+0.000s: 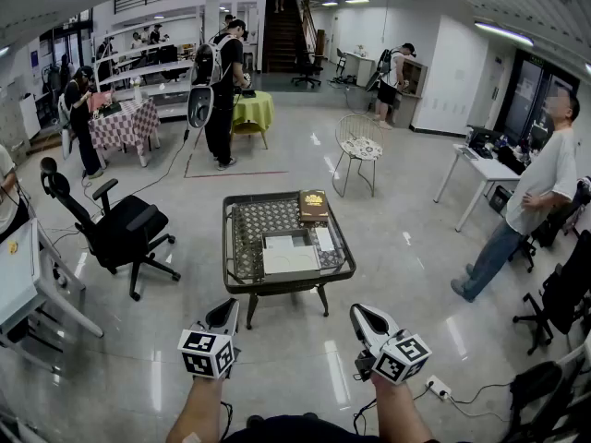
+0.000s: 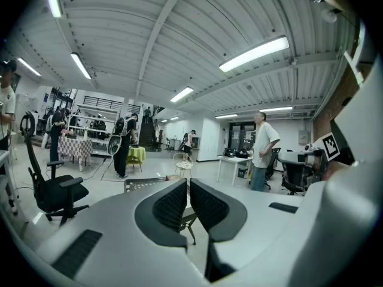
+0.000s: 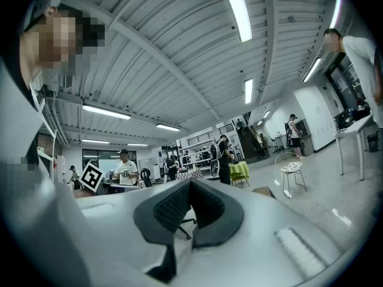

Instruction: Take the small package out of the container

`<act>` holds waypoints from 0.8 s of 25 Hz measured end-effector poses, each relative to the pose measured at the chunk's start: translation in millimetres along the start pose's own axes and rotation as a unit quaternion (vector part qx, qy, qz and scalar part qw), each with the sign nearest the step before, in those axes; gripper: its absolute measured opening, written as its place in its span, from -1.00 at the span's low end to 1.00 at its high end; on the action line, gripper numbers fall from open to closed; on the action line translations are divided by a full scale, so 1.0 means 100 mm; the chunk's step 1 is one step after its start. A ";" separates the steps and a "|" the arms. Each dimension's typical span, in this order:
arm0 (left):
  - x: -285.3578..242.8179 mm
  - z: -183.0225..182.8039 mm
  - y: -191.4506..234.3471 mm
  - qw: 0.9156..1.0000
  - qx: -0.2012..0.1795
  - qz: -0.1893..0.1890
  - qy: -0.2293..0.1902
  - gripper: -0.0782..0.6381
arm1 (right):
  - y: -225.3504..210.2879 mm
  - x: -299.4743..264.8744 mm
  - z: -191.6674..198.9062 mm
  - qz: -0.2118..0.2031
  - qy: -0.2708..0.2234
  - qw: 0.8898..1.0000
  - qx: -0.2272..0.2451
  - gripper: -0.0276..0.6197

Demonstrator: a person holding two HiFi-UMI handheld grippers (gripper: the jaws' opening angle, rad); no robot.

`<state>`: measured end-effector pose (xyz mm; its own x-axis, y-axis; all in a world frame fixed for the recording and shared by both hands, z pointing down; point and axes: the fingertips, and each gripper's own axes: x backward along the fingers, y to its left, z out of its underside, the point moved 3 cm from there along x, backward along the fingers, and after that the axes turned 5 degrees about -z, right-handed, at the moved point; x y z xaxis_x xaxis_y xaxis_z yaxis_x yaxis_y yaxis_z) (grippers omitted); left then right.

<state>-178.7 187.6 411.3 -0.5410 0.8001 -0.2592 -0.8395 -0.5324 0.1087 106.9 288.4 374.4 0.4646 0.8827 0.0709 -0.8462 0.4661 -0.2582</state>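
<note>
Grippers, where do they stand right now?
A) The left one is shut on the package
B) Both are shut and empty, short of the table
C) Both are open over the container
B: the head view shows the left gripper and right gripper short of the table, and each gripper view shows jaws together with nothing between them.

An open office: desks (image 1: 487,170), swivel chairs (image 1: 125,231) and a staircase (image 1: 281,40).
</note>
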 end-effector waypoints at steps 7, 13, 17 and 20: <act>-0.11 -0.06 -0.04 1.000 -0.002 0.002 -0.002 -0.72 | -0.08 -0.01 0.00 0.000 -0.003 1.000 -0.005 -0.89; -0.15 -0.06 -0.22 1.000 0.003 0.006 -0.003 -0.72 | -0.08 0.10 -0.04 -0.013 -0.010 1.000 -0.003 -0.89; -0.24 -0.10 -0.46 1.000 -0.002 0.023 -0.008 -0.72 | -0.14 0.24 -0.13 -0.017 -0.026 1.000 -0.001 -0.89; -0.27 -0.12 -0.67 0.999 -0.008 0.032 -0.013 -0.72 | -0.22 0.39 -0.18 -0.022 -0.039 0.999 -0.012 -0.89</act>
<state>-107.3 198.3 399.2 -0.5943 0.7713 -0.2278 -0.8027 -0.5862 0.1093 148.3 311.9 365.4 0.4781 0.8643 0.1562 -0.8191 0.5030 -0.2759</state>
